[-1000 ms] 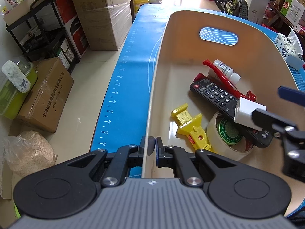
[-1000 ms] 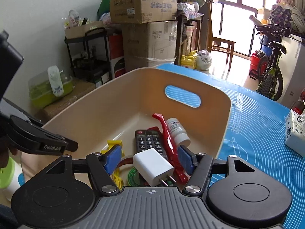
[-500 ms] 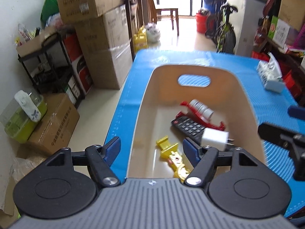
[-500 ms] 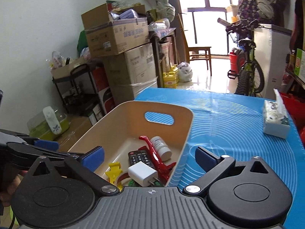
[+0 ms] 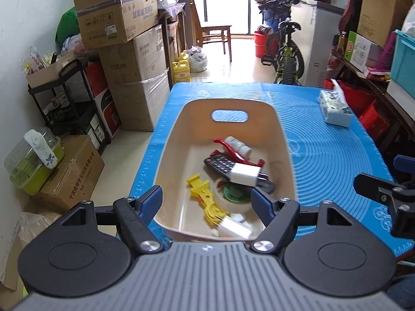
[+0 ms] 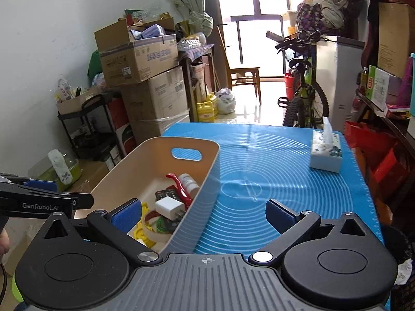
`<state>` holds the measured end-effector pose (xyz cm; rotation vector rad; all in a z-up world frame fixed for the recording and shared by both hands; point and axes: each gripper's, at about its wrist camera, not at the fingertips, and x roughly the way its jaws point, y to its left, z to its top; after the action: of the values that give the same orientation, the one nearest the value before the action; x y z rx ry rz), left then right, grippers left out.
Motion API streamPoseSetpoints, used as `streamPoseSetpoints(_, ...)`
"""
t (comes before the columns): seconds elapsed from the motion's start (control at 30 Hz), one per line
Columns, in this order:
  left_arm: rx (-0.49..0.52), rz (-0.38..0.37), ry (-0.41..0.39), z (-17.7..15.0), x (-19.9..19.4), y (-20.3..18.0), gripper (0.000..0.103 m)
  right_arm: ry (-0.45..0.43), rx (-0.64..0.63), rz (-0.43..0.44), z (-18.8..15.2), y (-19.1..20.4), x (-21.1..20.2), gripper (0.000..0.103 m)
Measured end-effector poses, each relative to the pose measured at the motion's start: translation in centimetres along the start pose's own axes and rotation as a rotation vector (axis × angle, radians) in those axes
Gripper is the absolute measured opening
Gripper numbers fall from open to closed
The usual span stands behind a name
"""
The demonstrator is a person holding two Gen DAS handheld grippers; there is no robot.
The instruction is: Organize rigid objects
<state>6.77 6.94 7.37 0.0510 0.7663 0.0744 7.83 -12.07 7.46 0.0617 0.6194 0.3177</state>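
Evidently the small rigid items were gathered in the beige bin (image 5: pixel 284 140) so they sat together in one container; the remote control (image 5: pixel 220 164), white charger (image 5: pixel 243 175), red clip (image 5: pixel 233 153), small white bottle (image 5: pixel 237 145), yellow tool (image 5: pixel 203 194) and tape roll (image 5: pixel 233 194) were piled loosely on its floor, the charger resting on top of the remote. The left gripper (image 5: pixel 206 200) was held above the bin's near end, its jaws opening with nothing pinched between them – only bin contents seen through the gap; the right gripper (image 6: pixel 202 213) was spread wide and empty, its left pad over the bin's near corner, its right pad over bare mat. Both were judged to be clear of the load, since no pad touched an item. The bin was set on a blue mat (image 6: pixel 272 171) printed with concentric rings, covering the table; a tissue box (image 6: pixel 325 153) stood well apart on the mat's far right. Beyond – stacked cardboard boxes (image 6: pixel 137 59), a black shelf rack, a wooden chair, a bicycle (image 6: pixel 303 96) and a bright window; the room was cluttered.
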Motion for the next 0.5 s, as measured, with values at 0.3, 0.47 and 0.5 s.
streamPoseSetpoints(0.3,0.019,0.015,-0.03,-3.1,-2.9,-3.0,0.076,0.019,0.005,-0.047,-2.9,-1.2,-3.3,0.1)
streamPoseSetpoints(0.47,0.013,0.018,-0.002,-4.6,-3.1,-4.3,0.076,0.039,0.0,-0.077,-4.9,-1.8,-4.9,0.1)
streamPoseSetpoints(0.5,0.018,0.015,0.0,-5.0,-3.1,-4.5,0.076,0.042,0.006,-0.078,-5.2,-1.9,-5.2,0.1)
